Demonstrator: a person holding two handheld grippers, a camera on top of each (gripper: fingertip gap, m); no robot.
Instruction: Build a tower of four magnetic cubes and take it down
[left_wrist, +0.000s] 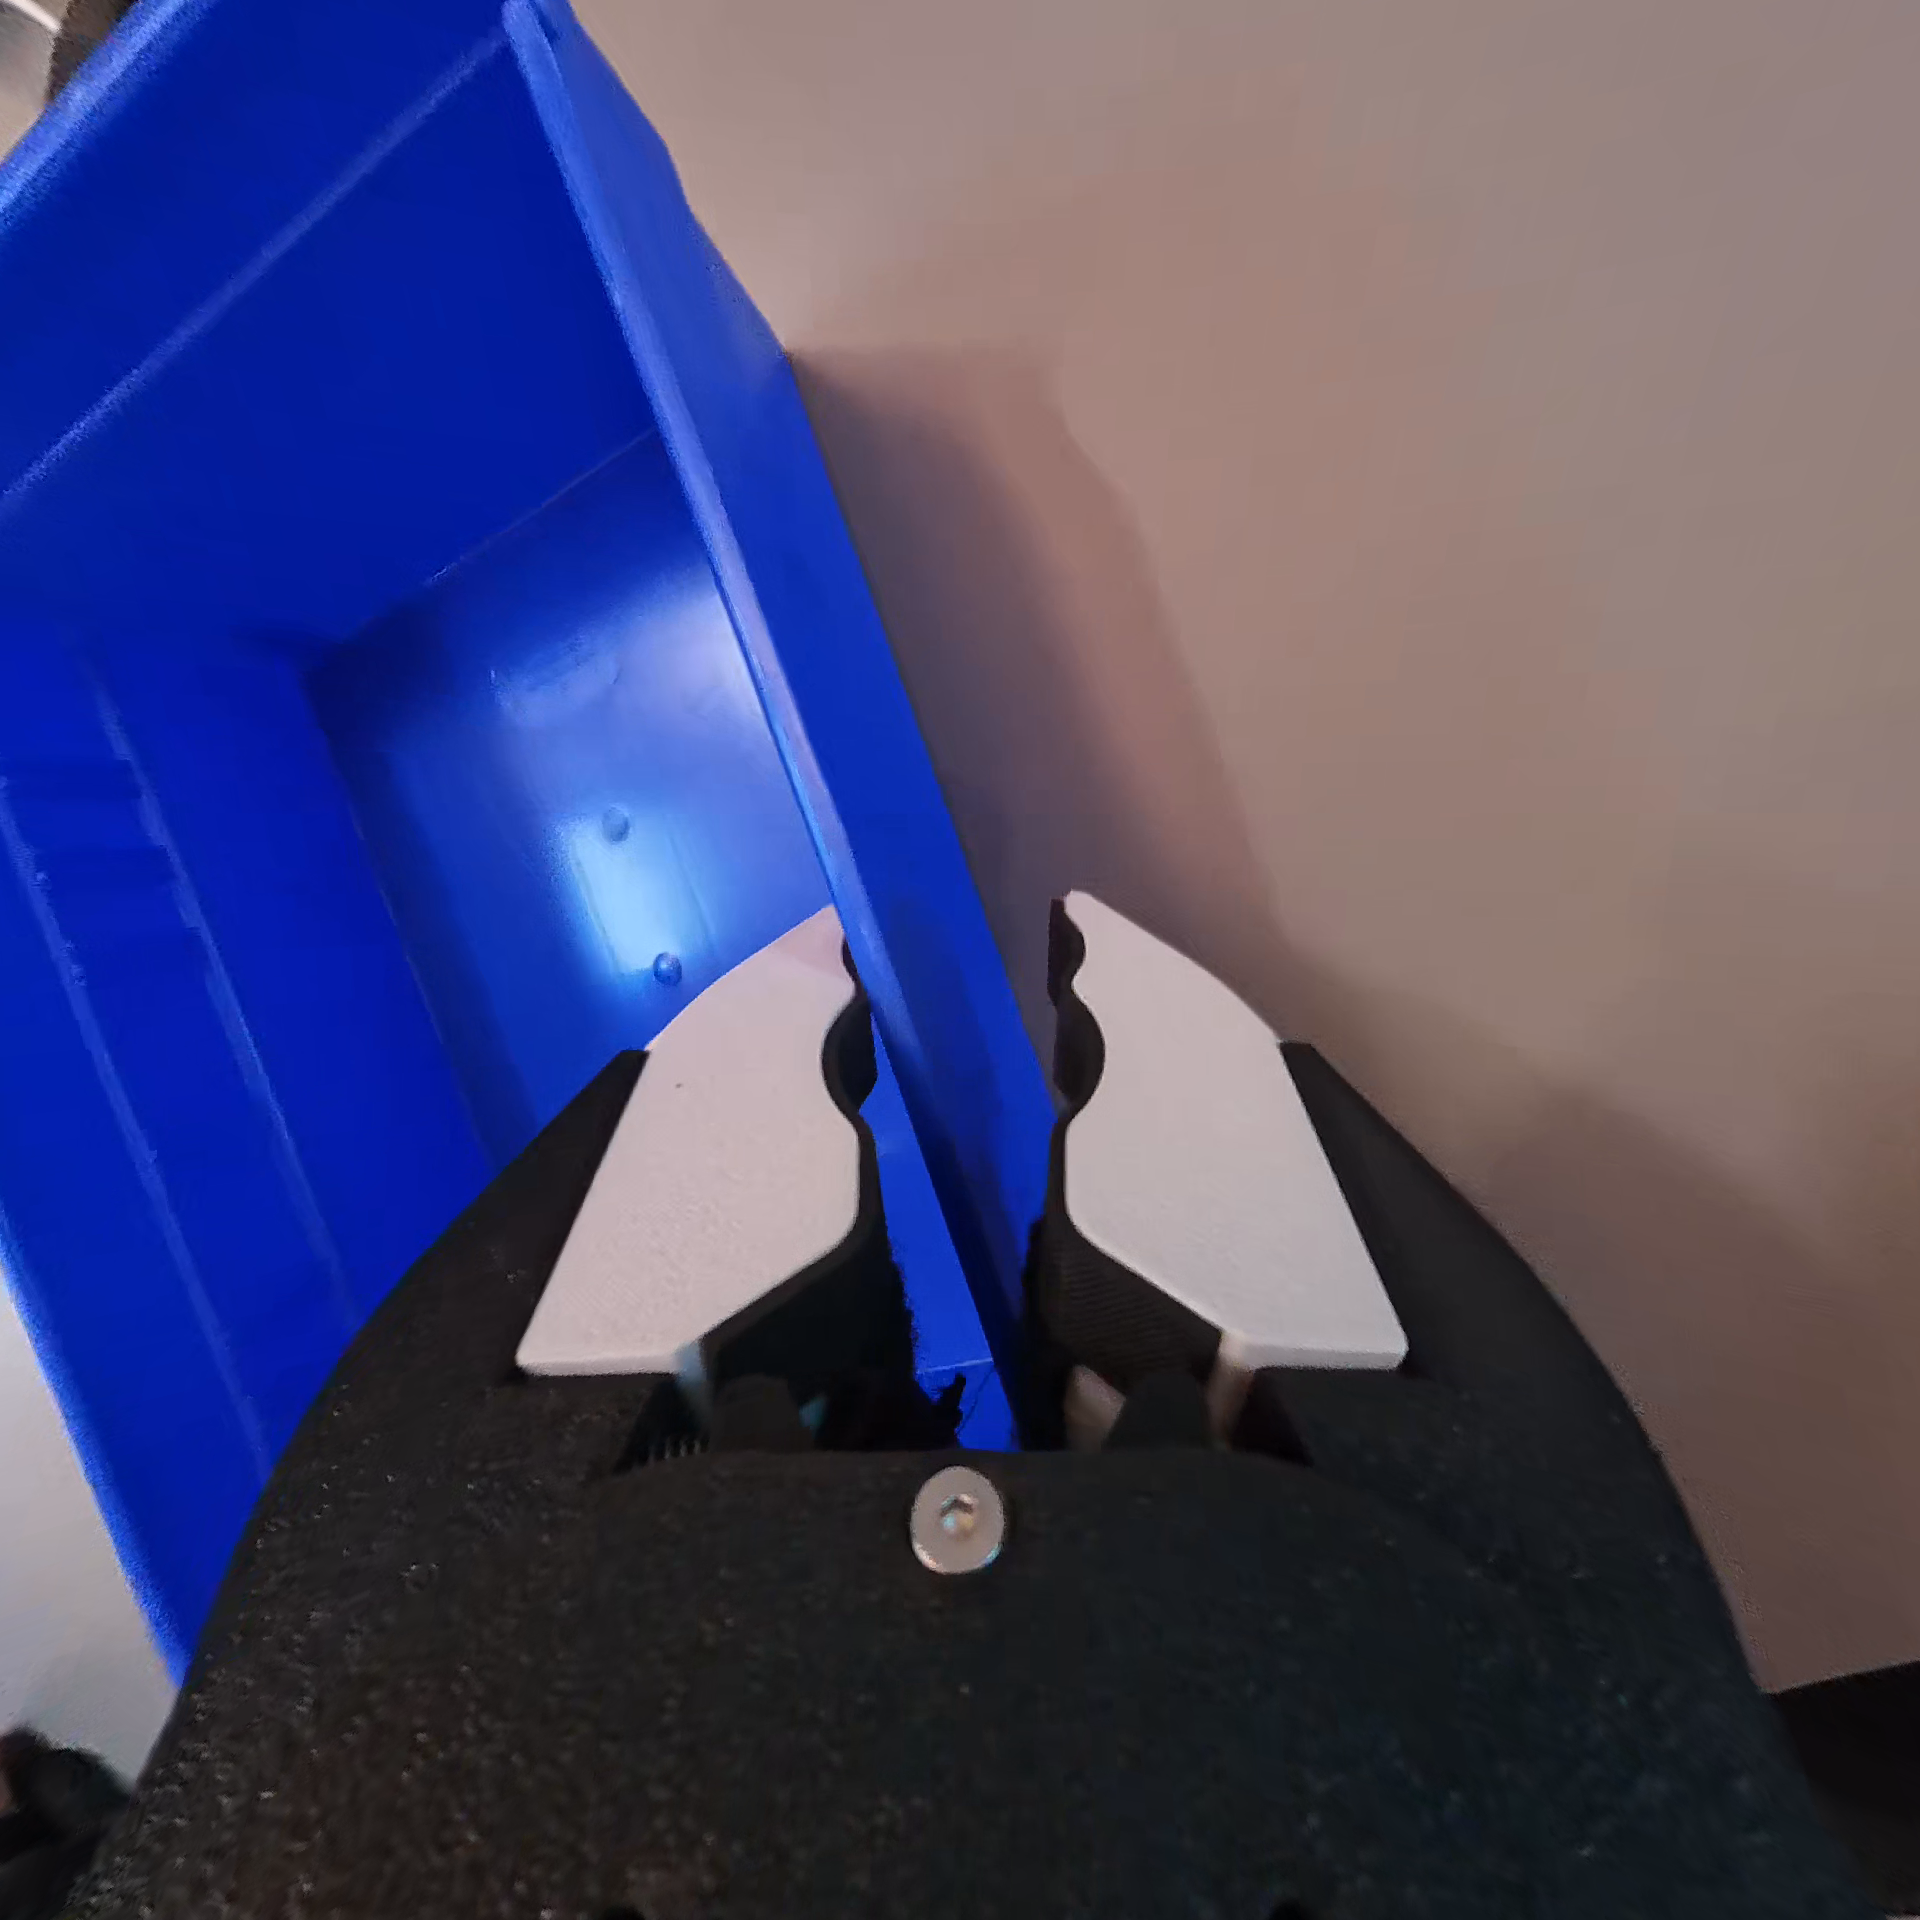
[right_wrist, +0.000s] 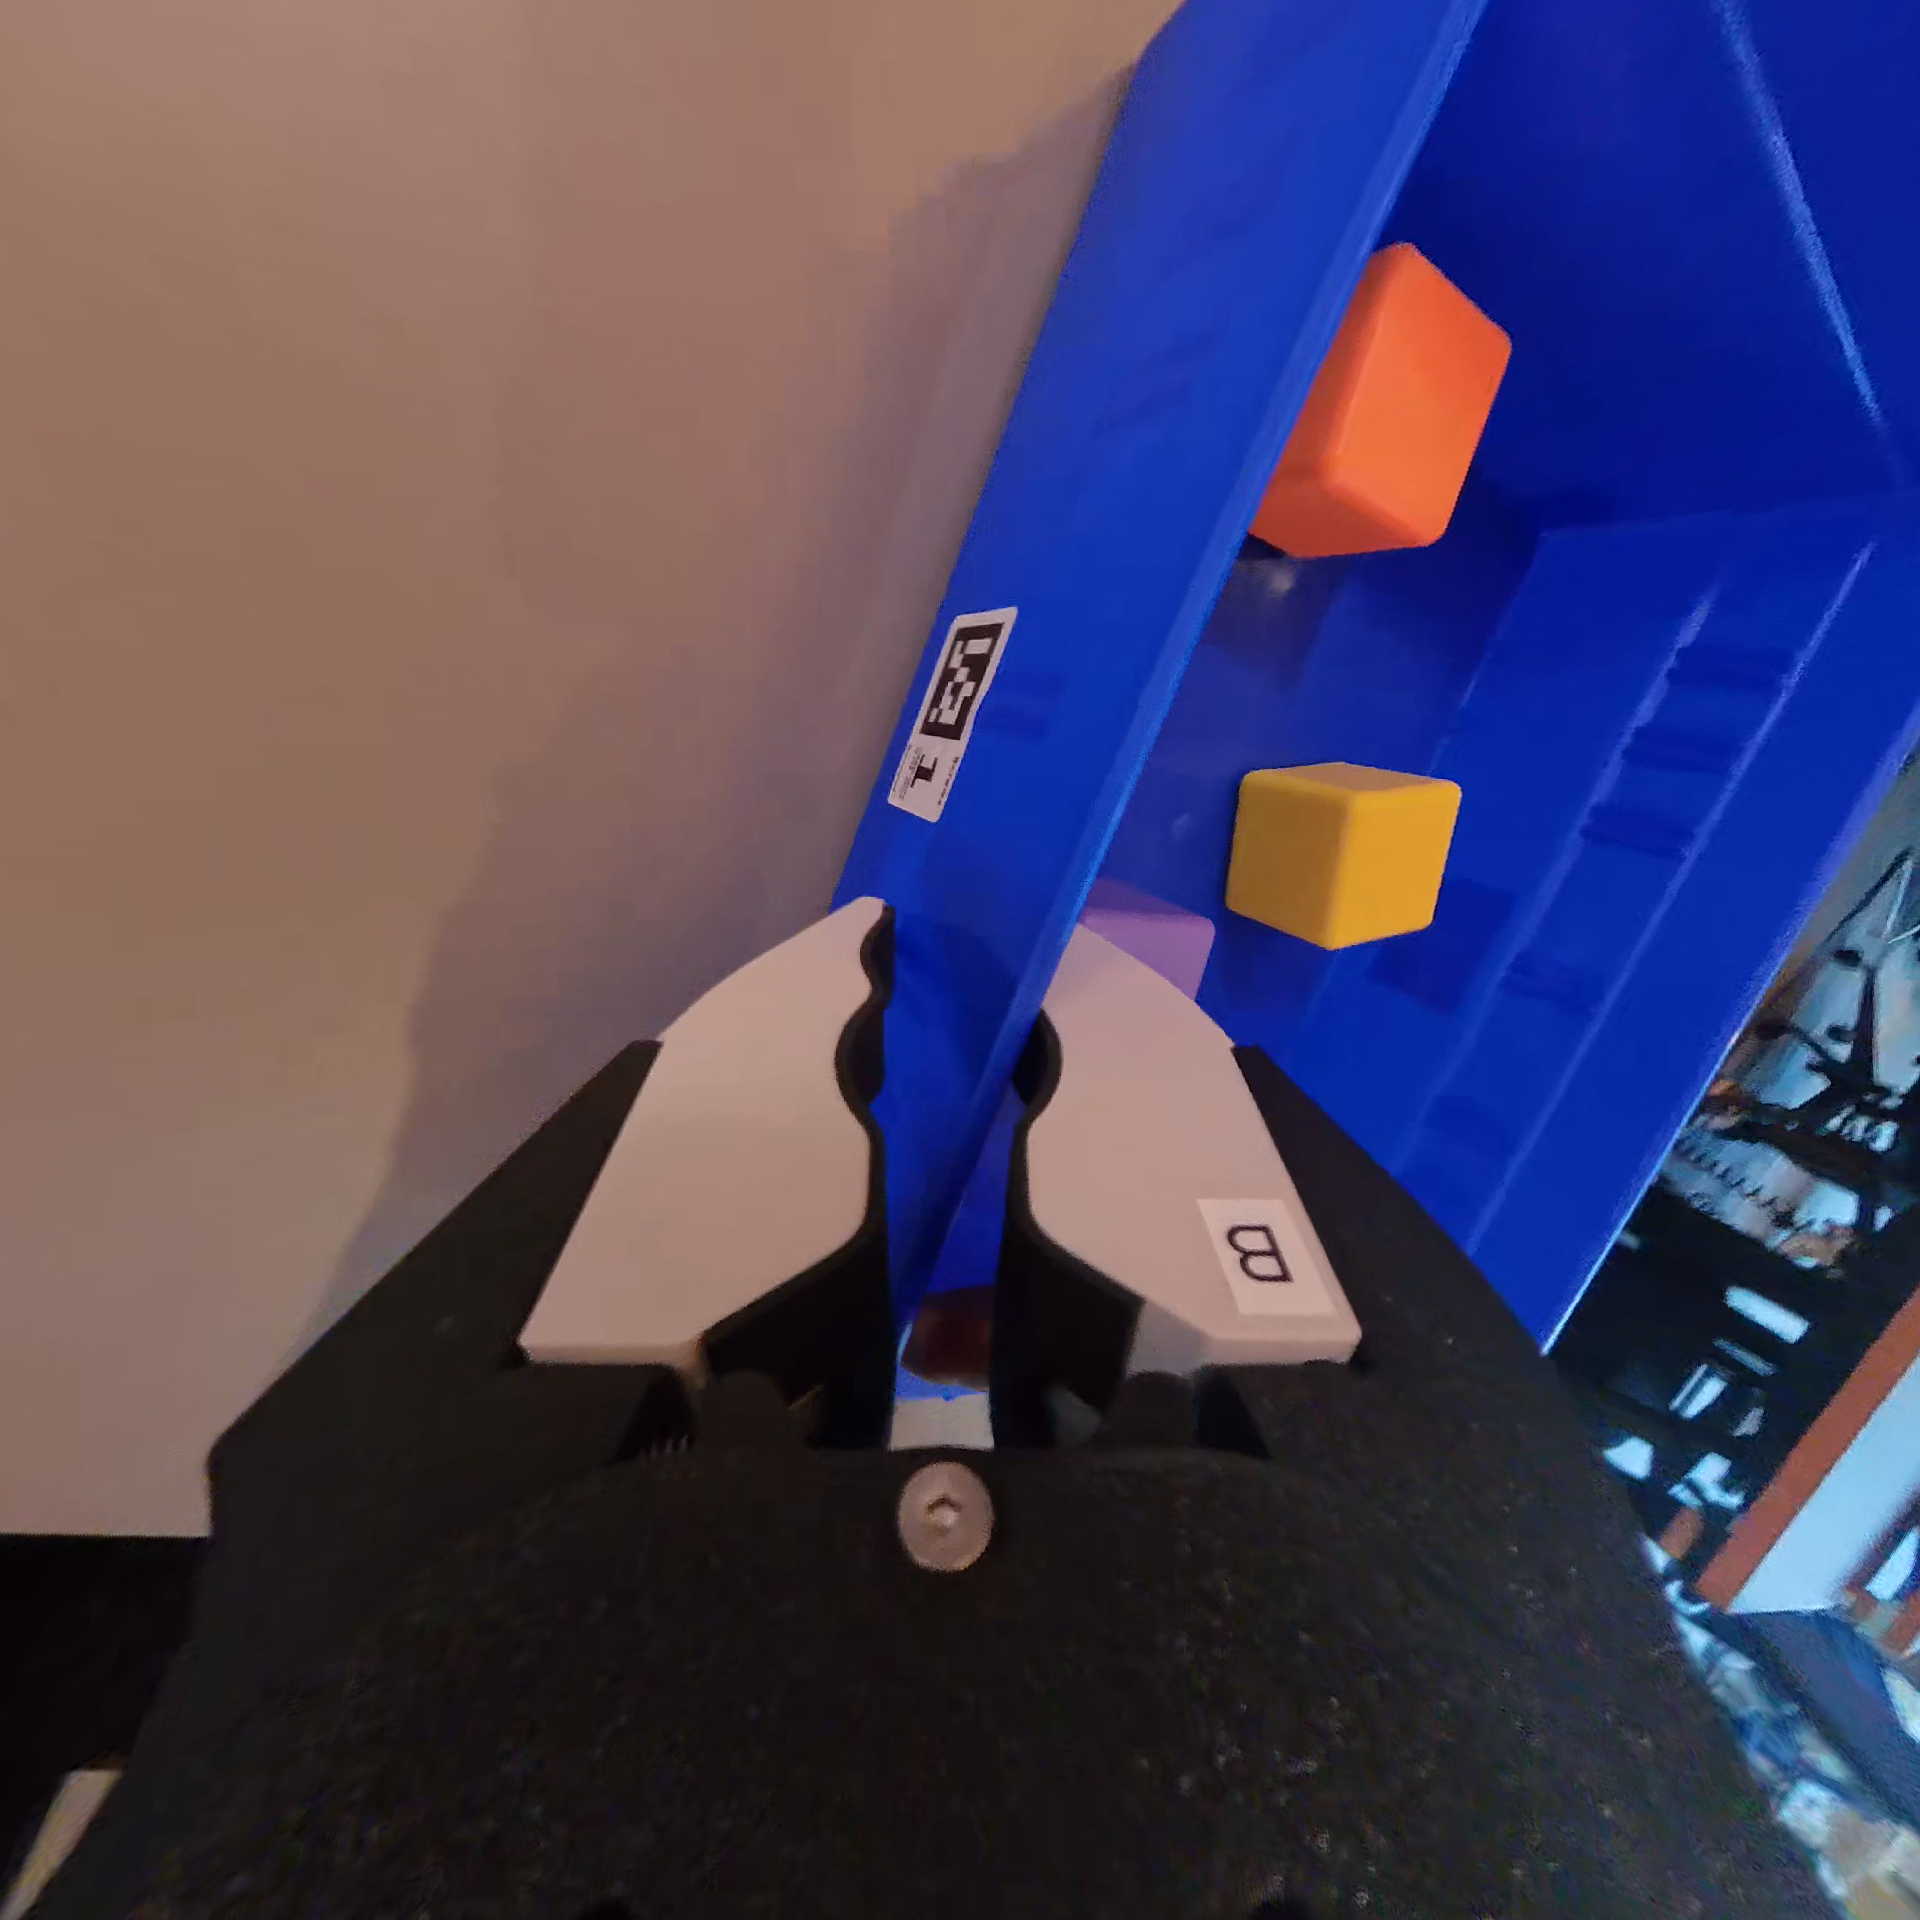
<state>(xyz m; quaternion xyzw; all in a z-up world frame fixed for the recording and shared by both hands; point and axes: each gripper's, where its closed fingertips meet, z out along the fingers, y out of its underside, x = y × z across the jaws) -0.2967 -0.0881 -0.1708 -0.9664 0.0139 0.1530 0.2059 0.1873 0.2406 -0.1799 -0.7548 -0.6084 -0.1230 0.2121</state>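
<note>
A blue plastic bin (left_wrist: 364, 416) fills the left wrist view, and the part of its inside seen there is bare. My left gripper (left_wrist: 956, 914) straddles the bin's right wall, with its pads closed against the rim. In the right wrist view my right gripper (right_wrist: 977, 925) is shut on the opposite wall of the same bin (right_wrist: 1122, 520). Inside the bin lie an orange cube (right_wrist: 1382, 405), a yellow cube (right_wrist: 1340, 857) and a purple cube (right_wrist: 1153, 940), the last partly hidden behind my right finger. A dark reddish shape (right_wrist: 951, 1340) shows low between the right fingers.
A pale table surface (left_wrist: 1455, 520) lies beside the bin in both views. A black-and-white coded sticker (right_wrist: 956, 717) is on the bin's outer wall. Cluttered shelving (right_wrist: 1787, 1195) shows beyond the bin at the right of the right wrist view. The gap from one gripper's tips to the other's is roughly 60 cm.
</note>
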